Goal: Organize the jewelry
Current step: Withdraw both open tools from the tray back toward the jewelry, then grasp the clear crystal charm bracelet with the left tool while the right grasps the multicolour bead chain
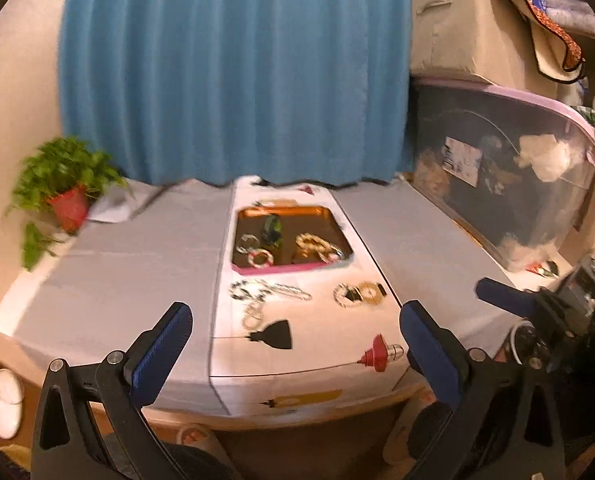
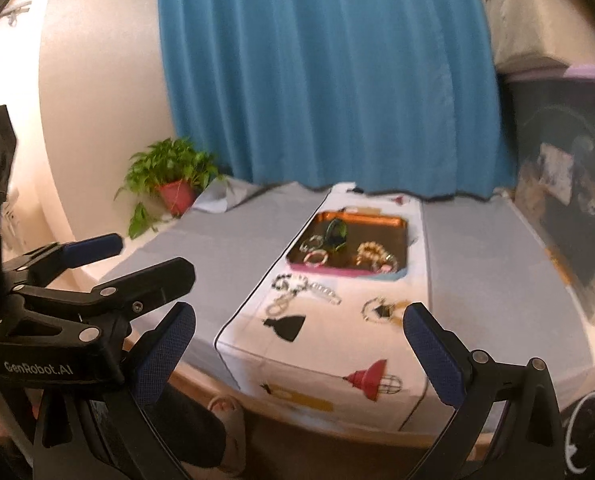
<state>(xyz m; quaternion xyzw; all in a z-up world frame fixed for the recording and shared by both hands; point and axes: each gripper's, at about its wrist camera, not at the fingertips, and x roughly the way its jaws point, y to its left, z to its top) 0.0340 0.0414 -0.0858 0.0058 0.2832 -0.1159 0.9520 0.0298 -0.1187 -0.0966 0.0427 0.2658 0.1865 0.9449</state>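
We hold both grippers back from the bench (image 1: 137, 280). Left gripper (image 1: 297, 344): fingers wide open, nothing btwn them. Right gripper (image 2: 299, 344): fingers wide open too, empty. The tray (image 1: 289, 268) sits mid-bench on the printed cloth (image 1: 317, 352) w/ bracelets (image 1: 317, 246) inside. More jewelry (image 1: 265, 294) lies on the cloth just in front of the tray, near us. A plant (image 1: 65, 180) sits far left.
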